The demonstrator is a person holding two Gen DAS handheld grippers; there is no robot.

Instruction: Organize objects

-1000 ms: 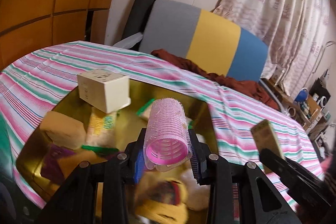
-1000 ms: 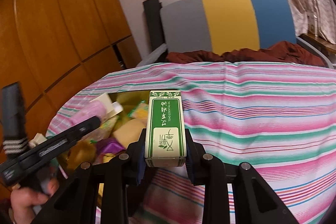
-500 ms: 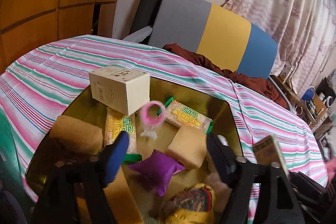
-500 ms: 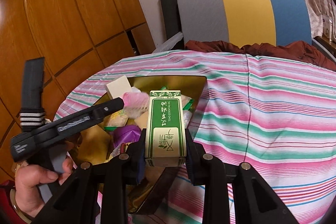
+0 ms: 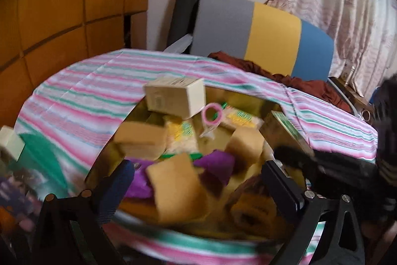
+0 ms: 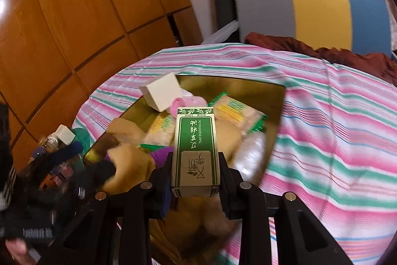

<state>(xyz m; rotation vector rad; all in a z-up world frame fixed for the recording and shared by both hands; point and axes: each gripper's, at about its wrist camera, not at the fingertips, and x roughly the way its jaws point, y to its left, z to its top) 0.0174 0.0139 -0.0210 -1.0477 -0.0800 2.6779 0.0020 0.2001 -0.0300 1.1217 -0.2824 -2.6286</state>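
Striped cloth (image 6: 335, 116) in pink, green and white is spread over the work surface, on which a gold tray (image 6: 278, 101) is set. Nearest in the right wrist view, the right gripper (image 6: 196, 175) is seen pressed together on a green essential-oil box (image 6: 194, 150), which is held lengthwise between the pads above the near part of the tray. In the left wrist view, the left gripper (image 5: 198, 178) is seen with its jaws opening wide; nothing is gripped between them, and the tray contents are visible through the gap. A tan block (image 5: 176, 188) and a purple pouch (image 5: 215, 162) are located just beyond the fingertips. Farther in, yellow-and-green snack packets (image 5: 181, 133) are laid on the tray floor. A pink hair roller (image 5: 212, 114) is found at the far middle of the tray, its open end turned toward the camera, just right of a cream carton (image 5: 176, 98) that is propped at the far left rim. At the near left edge of the right wrist view, a hand (image 6: 17, 247) is seen on the handle of the left gripper. Beyond the cloth, a grey, yellow and blue chair back (image 5: 263, 34) is placed against the wall, with wood panelling (image 6: 86, 16) at the left.
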